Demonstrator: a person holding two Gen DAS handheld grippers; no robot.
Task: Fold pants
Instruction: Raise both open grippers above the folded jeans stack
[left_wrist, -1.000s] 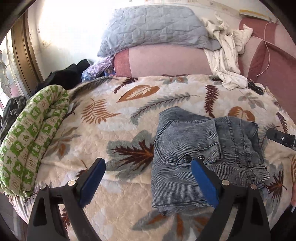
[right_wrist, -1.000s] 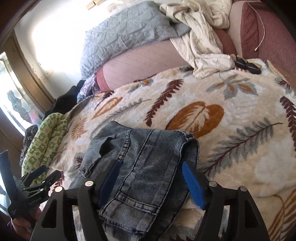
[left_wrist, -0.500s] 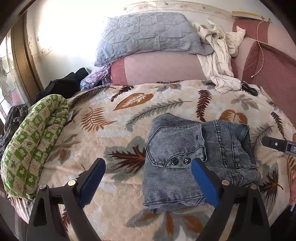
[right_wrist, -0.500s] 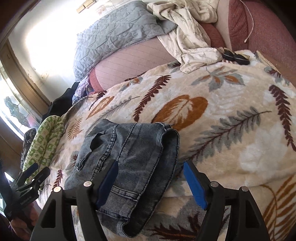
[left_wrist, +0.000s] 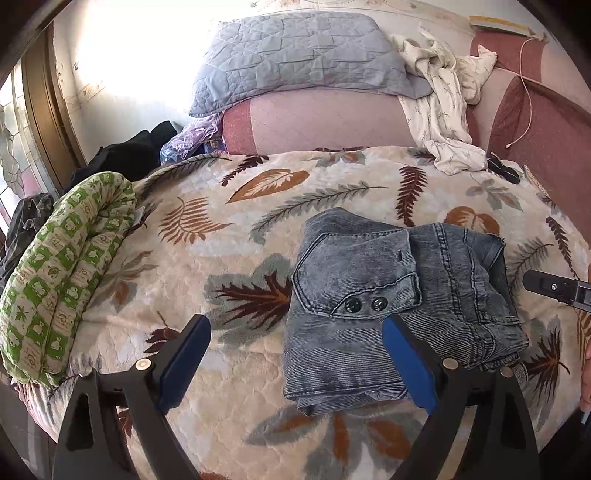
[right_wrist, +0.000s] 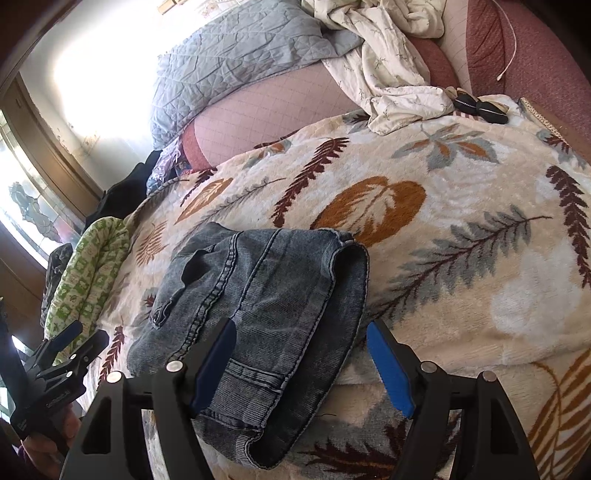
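folded pants (left_wrist: 391, 306) on bed, below both spread tongs

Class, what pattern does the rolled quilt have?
Green and cream checks on the rolled quilt, clearest in the left wrist view.

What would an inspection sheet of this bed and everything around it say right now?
Surface: leaf-print blanket spread over a bed.
Job's things: grey denim pants folded into a compact stack, resting on the blanket.
Clutter: cream garment, small dark item, green patterned roll, dark clothes.
Grippers: left gripper open, holding nothing; right gripper open above the pants, not gripping.
Cables: thin pale cord hanging on the red cushion.
Surroundings: grey quilted pillow on a pink bolster; bright window at left.
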